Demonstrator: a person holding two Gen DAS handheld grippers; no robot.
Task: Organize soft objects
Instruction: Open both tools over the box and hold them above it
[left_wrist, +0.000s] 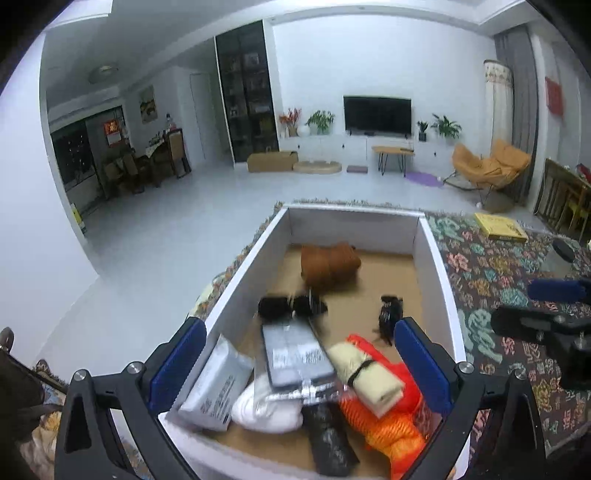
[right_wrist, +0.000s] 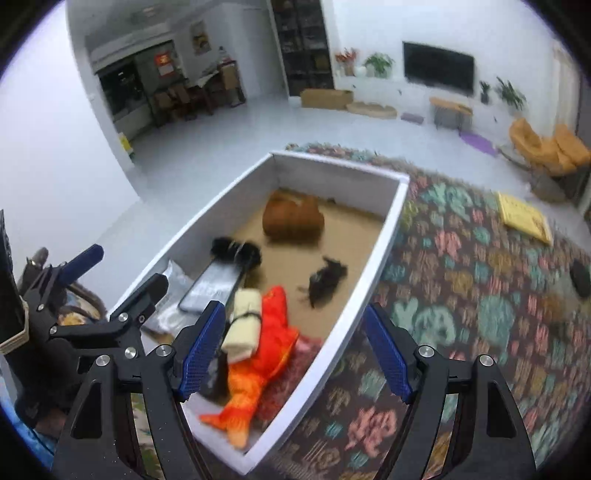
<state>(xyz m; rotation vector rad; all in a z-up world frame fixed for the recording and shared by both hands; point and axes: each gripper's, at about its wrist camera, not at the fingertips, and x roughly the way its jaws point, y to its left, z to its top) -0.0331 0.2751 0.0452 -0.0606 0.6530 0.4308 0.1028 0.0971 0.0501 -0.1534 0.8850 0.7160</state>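
A white-walled box (left_wrist: 243, 273) (right_wrist: 384, 236) with a brown floor sits on a patterned rug. Inside lie a brown rolled cushion (left_wrist: 328, 263) (right_wrist: 291, 218), black fuzzy items (left_wrist: 291, 307) (right_wrist: 236, 251), a small black item (left_wrist: 389, 314) (right_wrist: 327, 280), a grey packet (left_wrist: 295, 356) (right_wrist: 210, 288), a white packet (left_wrist: 216, 384), a white bundle (left_wrist: 266, 406), a cream roll (left_wrist: 365, 373) (right_wrist: 242, 321) and an orange cloth (left_wrist: 395, 424) (right_wrist: 258, 373). My left gripper (left_wrist: 301, 365) is open and empty above the box's near end. My right gripper (right_wrist: 293, 354) is open and empty over the box's near right corner.
The patterned rug (left_wrist: 491, 280) (right_wrist: 472, 295) spreads right of the box, with a yellow book (left_wrist: 500, 227) (right_wrist: 524, 218) on it. The right gripper shows at the right of the left wrist view (left_wrist: 546, 325). White floor, a TV and orange chairs lie beyond.
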